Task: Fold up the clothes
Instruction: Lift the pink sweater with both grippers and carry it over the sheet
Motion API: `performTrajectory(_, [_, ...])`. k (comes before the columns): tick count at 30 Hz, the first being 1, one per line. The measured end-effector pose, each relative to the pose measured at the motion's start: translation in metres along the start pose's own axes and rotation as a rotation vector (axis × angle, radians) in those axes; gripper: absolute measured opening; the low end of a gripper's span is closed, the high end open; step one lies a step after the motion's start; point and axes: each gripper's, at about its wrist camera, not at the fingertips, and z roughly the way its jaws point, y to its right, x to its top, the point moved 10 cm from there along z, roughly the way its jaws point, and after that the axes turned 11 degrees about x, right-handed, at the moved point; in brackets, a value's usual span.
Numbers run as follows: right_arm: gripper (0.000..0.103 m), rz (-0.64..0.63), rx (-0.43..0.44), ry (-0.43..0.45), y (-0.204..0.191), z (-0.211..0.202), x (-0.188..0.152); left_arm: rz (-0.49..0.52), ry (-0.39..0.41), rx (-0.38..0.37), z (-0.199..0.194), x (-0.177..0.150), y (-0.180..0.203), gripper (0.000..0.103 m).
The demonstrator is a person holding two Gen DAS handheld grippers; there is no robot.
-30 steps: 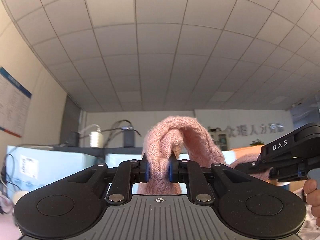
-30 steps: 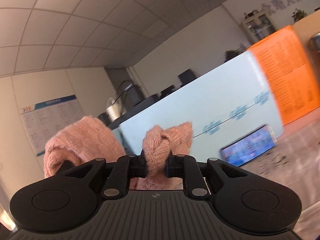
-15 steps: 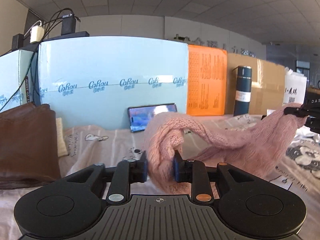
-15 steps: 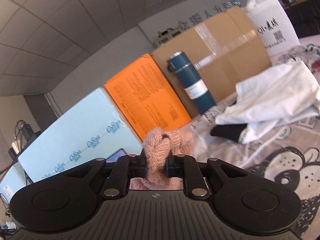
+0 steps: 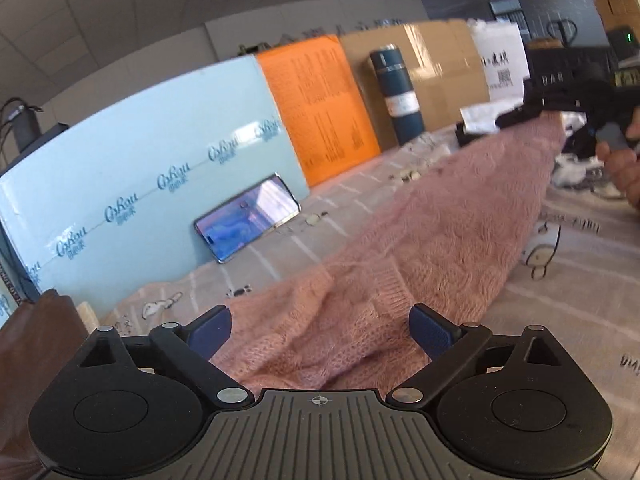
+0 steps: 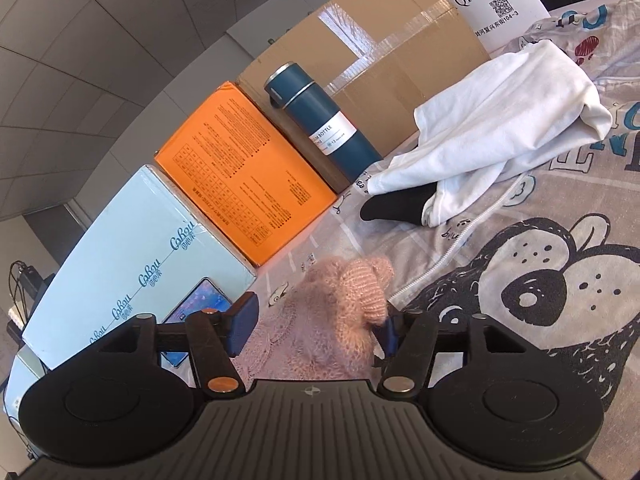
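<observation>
A pink knitted sweater point(image 5: 440, 232) lies stretched across the printed sheet, running from my left gripper toward the far right. My left gripper point(image 5: 320, 334) is open, its blue pads spread wide either side of the sweater's near end. In the right wrist view the sweater's other end point(image 6: 340, 304) is bunched up between the fingers of my right gripper point(image 6: 316, 330), which is open; the knit touches only the right pad point(image 6: 390, 334). A hand point(image 5: 628, 160) holds the right tool at the sweater's far end, blurred.
Along the back stand a light blue box point(image 5: 140, 168) with a phone point(image 5: 248, 222) leaning on it, an orange box point(image 6: 244, 176), a blue bottle point(image 6: 320, 120) and a cardboard box point(image 6: 384, 44). A white garment point(image 6: 500, 128) and black sock point(image 6: 396, 202) lie right; a brown garment point(image 5: 32, 340) left.
Both grippers swung down from facing the ceiling to the table. Both were shut on the sweater and have opened. The sweater now lies spread on the sheet.
</observation>
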Motion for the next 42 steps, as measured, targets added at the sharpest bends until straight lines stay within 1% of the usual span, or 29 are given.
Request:
performTrajectory(4, [0.063, 0.018, -0.034, -0.035, 0.007, 0.005, -0.006, 0.031, -0.052, 0.022, 0.015, -0.008, 0.001, 0.099])
performTrajectory(5, [0.062, 0.02, -0.044, -0.046, 0.009, 0.007, -0.008, 0.022, -0.061, 0.028, 0.017, -0.008, -0.002, 0.099])
performTrajectory(6, [0.06, 0.021, -0.055, -0.056, 0.011, 0.008, -0.009, -0.002, -0.07, 0.03, 0.019, -0.008, -0.007, 0.099])
performTrajectory(7, [0.053, 0.018, -0.067, -0.065, 0.012, 0.009, -0.011, -0.026, -0.086, 0.029, 0.022, -0.01, -0.012, 0.099])
performTrajectory(9, [0.043, 0.011, -0.073, -0.079, 0.014, 0.011, -0.014, -0.078, -0.119, 0.026, 0.028, -0.017, -0.021, 0.094])
performTrajectory(10, [0.038, 0.003, -0.07, -0.086, 0.013, 0.012, -0.015, -0.107, -0.134, 0.016, 0.031, -0.021, -0.024, 0.084])
performTrajectory(11, [0.036, -0.009, -0.069, -0.09, 0.012, 0.013, -0.017, -0.136, -0.143, 0.005, 0.033, -0.023, -0.027, 0.063])
performTrajectory(12, [0.031, -0.024, -0.066, -0.092, 0.01, 0.013, -0.018, -0.166, -0.147, -0.007, 0.033, -0.025, -0.03, 0.05])
performTrajectory(13, [0.028, -0.038, -0.063, -0.095, 0.008, 0.014, -0.018, -0.189, -0.144, -0.01, 0.033, -0.025, -0.034, 0.032])
performTrajectory(14, [0.026, -0.052, -0.059, -0.097, 0.006, 0.014, -0.019, -0.207, -0.135, -0.006, 0.033, -0.024, -0.037, 0.02])
performTrajectory(16, [0.02, -0.072, -0.045, -0.098, 0.002, 0.014, -0.02, -0.23, -0.107, 0.015, 0.029, -0.021, -0.044, 0.015])
performTrajectory(19, [0.016, -0.089, 0.002, -0.082, -0.009, 0.011, -0.013, -0.295, -0.027, 0.07, 0.019, -0.006, -0.063, 0.013])
performTrajectory(22, [0.015, -0.086, 0.071, -0.045, -0.026, 0.007, 0.004, -0.395, 0.062, 0.104, 0.011, 0.015, -0.088, 0.013])
performTrajectory(24, [0.014, -0.073, 0.107, -0.013, -0.037, 0.007, 0.021, -0.476, 0.108, 0.106, 0.01, 0.028, -0.102, 0.013])
performTrajectory(26, [0.014, -0.077, 0.11, 0.036, -0.044, 0.007, 0.04, -0.555, 0.146, 0.093, 0.012, 0.036, -0.111, 0.013])
performTrajectory(28, [0.014, -0.077, 0.102, 0.09, -0.046, 0.006, 0.058, -0.602, 0.16, 0.087, 0.017, 0.04, -0.115, 0.013])
performTrajectory(30, [0.014, -0.079, 0.082, 0.128, -0.042, 0.004, 0.072, -0.642, 0.13, 0.073, 0.028, 0.036, -0.115, 0.013])
performTrajectory(32, [0.014, -0.077, 0.054, 0.153, -0.033, 0.003, 0.081, -0.694, 0.066, 0.053, 0.041, 0.021, -0.114, 0.015])
performTrajectory(34, [0.014, -0.05, 0.007, 0.128, -0.011, 0.007, 0.078, -0.732, -0.001, 0.042, 0.056, 0.0, -0.114, 0.018])
performTrajectory(35, [0.014, -0.037, -0.02, 0.111, 0.0, 0.009, 0.075, -0.733, -0.019, 0.048, 0.06, -0.007, -0.114, 0.018])
performTrajectory(36, [0.014, -0.03, -0.051, 0.096, 0.012, 0.011, 0.07, -0.724, -0.04, 0.074, 0.064, -0.014, -0.117, 0.018])
performTrajectory(38, [0.014, -0.007, -0.105, 0.071, 0.033, 0.015, 0.061, -0.726, -0.081, 0.151, 0.068, -0.026, -0.127, 0.023])
performTrajectory(40, [0.014, 0.02, -0.123, 0.053, 0.044, 0.018, 0.056, -0.741, -0.09, 0.222, 0.066, -0.033, -0.142, 0.026])
performTrajectory(42, [0.014, 0.018, -0.13, 0.048, 0.046, 0.019, 0.054, -0.736, -0.07, 0.309, 0.059, -0.033, -0.155, 0.038])
